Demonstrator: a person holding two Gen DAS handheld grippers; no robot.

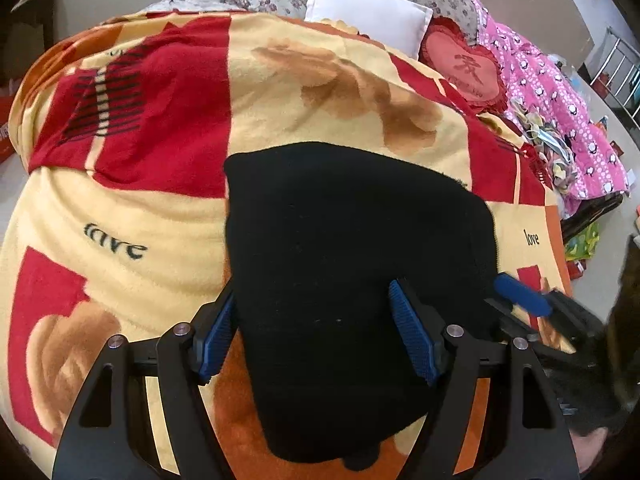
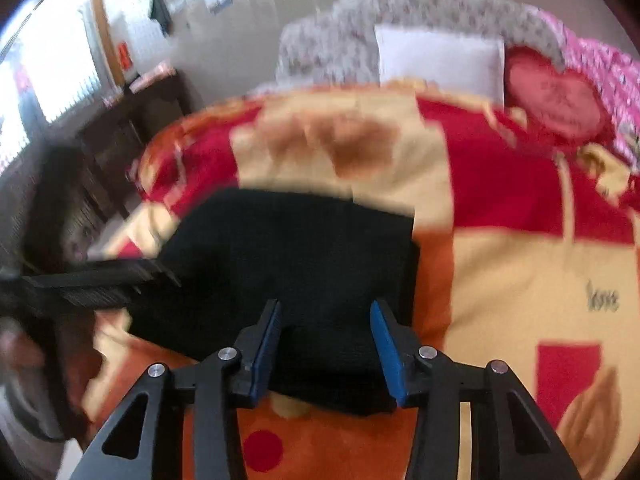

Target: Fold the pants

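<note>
The black pants [image 1: 352, 256] lie folded into a compact block on the red and yellow blanket [image 1: 160, 184]. My left gripper [image 1: 316, 324] is open, its blue pads spread over the near part of the pants, holding nothing. My right gripper [image 2: 324, 344] is open above the near edge of the pants [image 2: 288, 256]; that view is blurred. The right gripper's blue fingertips [image 1: 520, 294] show at the pants' right edge in the left wrist view. The left gripper's black frame [image 2: 96, 280] shows at the pants' left side in the right wrist view.
A white pillow [image 1: 368, 12], a red heart cushion [image 1: 464, 68] and a pink patterned cover [image 1: 560, 104] lie at the bed's far side. Dark wooden furniture [image 2: 132, 132] stands left of the bed, beside a bright window [image 2: 52, 72].
</note>
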